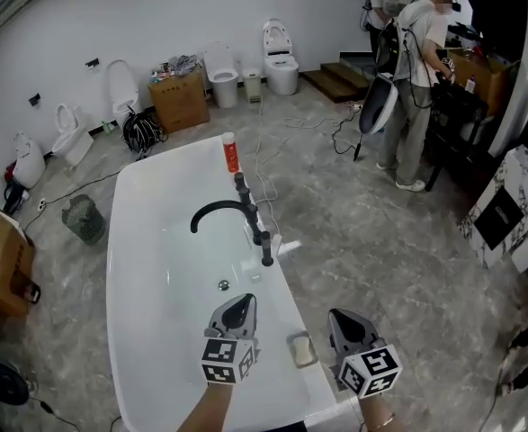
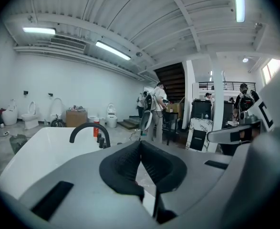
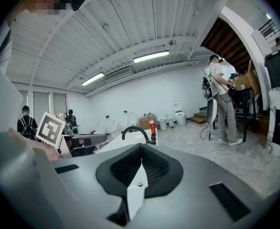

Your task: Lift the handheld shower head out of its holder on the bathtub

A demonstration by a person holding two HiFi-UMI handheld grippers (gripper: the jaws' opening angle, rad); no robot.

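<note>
A white bathtub (image 1: 133, 268) fills the middle of the head view. On its right rim stand a curved black faucet (image 1: 217, 210), black handles and the slim black handheld shower head (image 1: 266, 248), upright in its holder. My left gripper (image 1: 243, 302) hovers over the tub's near end, short of the shower head, shut and empty. My right gripper (image 1: 346, 318) is beside the tub's right rim, also shut with nothing held. The left gripper view shows shut pads (image 2: 140, 144) with the faucet (image 2: 85, 128) ahead. In the right gripper view the jaws (image 3: 141, 149) meet below the faucet (image 3: 132, 129).
A red bottle (image 1: 230, 151) stands on the far rim and a soap dish (image 1: 301, 349) on the near right rim. Cables run across the floor to the right. Toilets (image 1: 280, 57) and a cardboard box (image 1: 178, 97) line the back wall. People (image 1: 421, 79) stand at the far right.
</note>
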